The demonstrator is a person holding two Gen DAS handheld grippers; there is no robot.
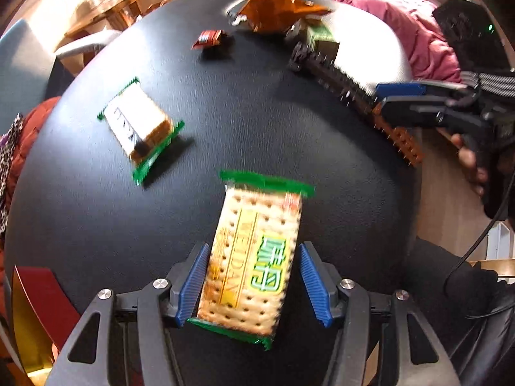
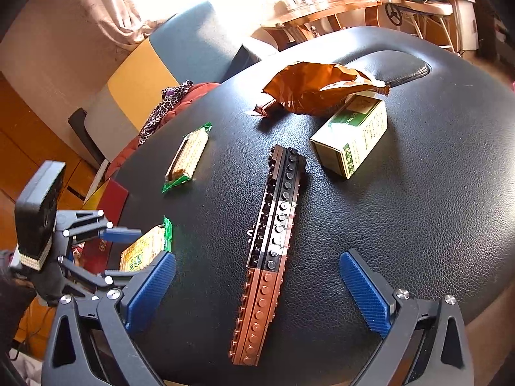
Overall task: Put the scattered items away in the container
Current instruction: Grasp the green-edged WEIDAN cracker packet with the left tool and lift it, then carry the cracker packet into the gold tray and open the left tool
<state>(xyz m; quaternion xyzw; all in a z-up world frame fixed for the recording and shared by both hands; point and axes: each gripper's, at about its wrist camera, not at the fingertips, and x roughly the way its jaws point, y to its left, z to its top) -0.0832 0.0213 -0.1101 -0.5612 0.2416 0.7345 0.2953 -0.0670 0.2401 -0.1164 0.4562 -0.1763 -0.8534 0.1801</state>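
Left gripper [image 1: 251, 281] spread wide around the cracker packet [image 1: 251, 257] on the black leather table [image 1: 241, 112], right gripper [image 2: 257, 292] gaping over the long brick bar [image 2: 268, 244], touching nothing.

Black leather surface [image 2: 402, 225], cracker packs [image 1: 254, 257], brick bar [image 2: 267, 251], green box [image 2: 352, 135], orange bag [image 2: 315, 88]
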